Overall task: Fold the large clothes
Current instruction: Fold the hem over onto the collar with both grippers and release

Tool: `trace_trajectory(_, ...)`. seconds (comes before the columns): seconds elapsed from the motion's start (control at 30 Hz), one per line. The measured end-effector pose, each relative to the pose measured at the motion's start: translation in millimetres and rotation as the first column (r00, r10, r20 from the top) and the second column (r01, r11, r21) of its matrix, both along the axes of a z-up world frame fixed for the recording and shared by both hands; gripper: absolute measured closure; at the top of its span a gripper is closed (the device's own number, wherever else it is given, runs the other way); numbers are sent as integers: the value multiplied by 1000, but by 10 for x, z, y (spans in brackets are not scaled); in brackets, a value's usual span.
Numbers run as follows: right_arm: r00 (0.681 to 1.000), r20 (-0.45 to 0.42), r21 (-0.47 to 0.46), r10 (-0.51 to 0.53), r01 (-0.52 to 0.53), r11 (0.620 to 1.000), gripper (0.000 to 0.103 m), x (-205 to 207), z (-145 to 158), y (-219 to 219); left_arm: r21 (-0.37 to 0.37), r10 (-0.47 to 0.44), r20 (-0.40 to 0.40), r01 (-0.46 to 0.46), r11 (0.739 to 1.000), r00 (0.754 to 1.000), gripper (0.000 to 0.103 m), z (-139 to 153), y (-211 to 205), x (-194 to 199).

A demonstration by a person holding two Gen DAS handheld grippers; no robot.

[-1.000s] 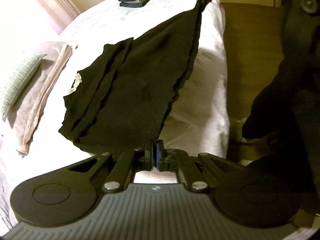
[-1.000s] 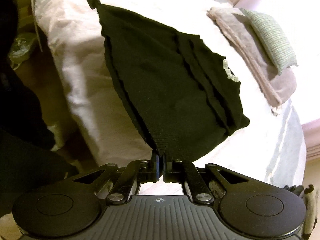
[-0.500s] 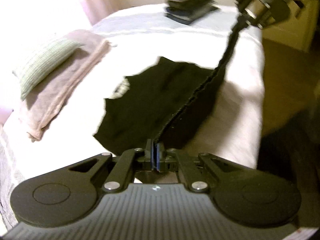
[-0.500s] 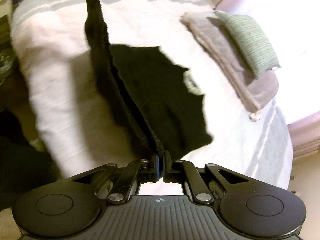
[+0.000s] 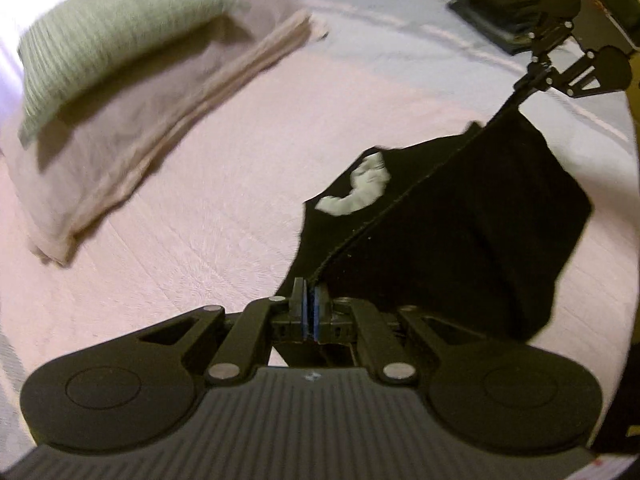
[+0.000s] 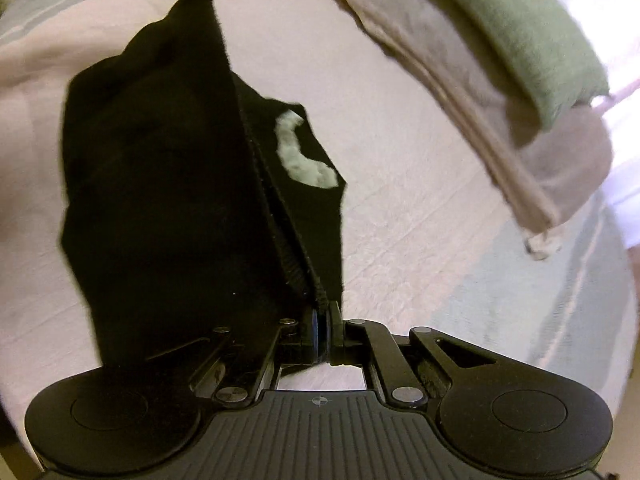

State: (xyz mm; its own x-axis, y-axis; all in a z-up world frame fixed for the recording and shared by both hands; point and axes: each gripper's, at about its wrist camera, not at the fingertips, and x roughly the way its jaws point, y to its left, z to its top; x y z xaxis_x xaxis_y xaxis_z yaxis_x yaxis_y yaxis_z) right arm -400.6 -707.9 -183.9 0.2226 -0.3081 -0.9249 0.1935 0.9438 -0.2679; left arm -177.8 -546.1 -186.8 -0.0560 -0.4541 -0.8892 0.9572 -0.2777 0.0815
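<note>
Both grippers, left gripper (image 5: 310,304) and right gripper (image 6: 324,328), pinch the black garment (image 5: 460,216) with closed fingers. It is half folded above the bed (image 5: 208,216); laying flat is left.

Pink bed (image 5: 208,216) bears black garment (image 5: 472,216), folded blanket (image 5: 160,112), seemingly clothes stack (image 5: 504,12).

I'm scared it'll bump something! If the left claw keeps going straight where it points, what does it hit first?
Probably the other claw. The left claw, shut on the black fabric garment, points along the taut hem toward the right claw. Depth is unclear, though.
</note>
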Motion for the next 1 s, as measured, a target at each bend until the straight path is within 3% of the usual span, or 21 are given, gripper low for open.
trace_trajectory(0.2,999,-4,91,-34,34,995,103,120,-422,-720,95,61,-26,-58,994,998,102,-647,-564,249)
trace_trajectory(0.33,997,5,141,-77,76,987,103,174,-606,-971,138,91,-30,-86,987,995,102,-967,-782,369)
trace_trajectory(0.67,983,11,232,-181,174,957,103,316,-1208,-1469,202,175,-43,-163,966,984,101,-1561,-942,613)
trace_trajectory(0.8,953,65,267,-297,270,925,95,185,-1276,-1580,196,231,-43,-219,956,972,94,-1706,-956,711)
trace_trajectory(0.9,910,89,214,-405,380,900,67,-2,-1186,-1666,171,308,-58,-295,940,949,86,-1694,-921,874)
trace_trajectory(1.0,848,96,165,-522,503,848,66,-266,-995,-1720,133,357,-19,-351,927,934,87,-1570,-826,997)
